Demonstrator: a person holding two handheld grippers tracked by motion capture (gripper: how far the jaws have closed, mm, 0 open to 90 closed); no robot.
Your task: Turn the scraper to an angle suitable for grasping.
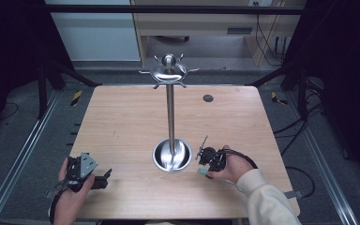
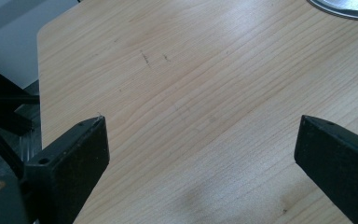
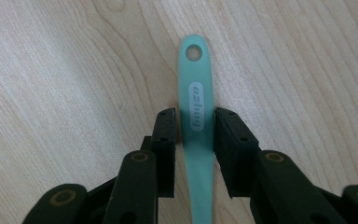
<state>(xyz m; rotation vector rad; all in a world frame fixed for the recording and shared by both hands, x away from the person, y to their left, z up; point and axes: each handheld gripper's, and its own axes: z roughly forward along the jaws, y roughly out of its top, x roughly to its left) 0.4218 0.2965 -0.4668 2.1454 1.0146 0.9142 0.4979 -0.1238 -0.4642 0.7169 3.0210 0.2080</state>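
Observation:
My right gripper (image 3: 195,117) is shut on a teal plastic utensil handle (image 3: 195,70) with a hanging hole at its far end; the handle lies low over the wooden table (image 3: 65,70). In the high view this right gripper (image 1: 208,165) sits just right of the metal stand's dish base (image 1: 159,157), and the teal handle end (image 1: 201,172) pokes out toward the front. The utensil's working end is hidden. My left gripper (image 2: 200,135) is open over bare wood with nothing between its jaws. The high view puts the left gripper (image 1: 104,178) at the front left of the table.
A tall steel stand (image 1: 170,112) rises from the dish base at the table's centre, topped by a dome with several hooks (image 1: 168,70). A small dark round cap (image 1: 208,98) sits in the tabletop at the far right. Black frame bars flank the table.

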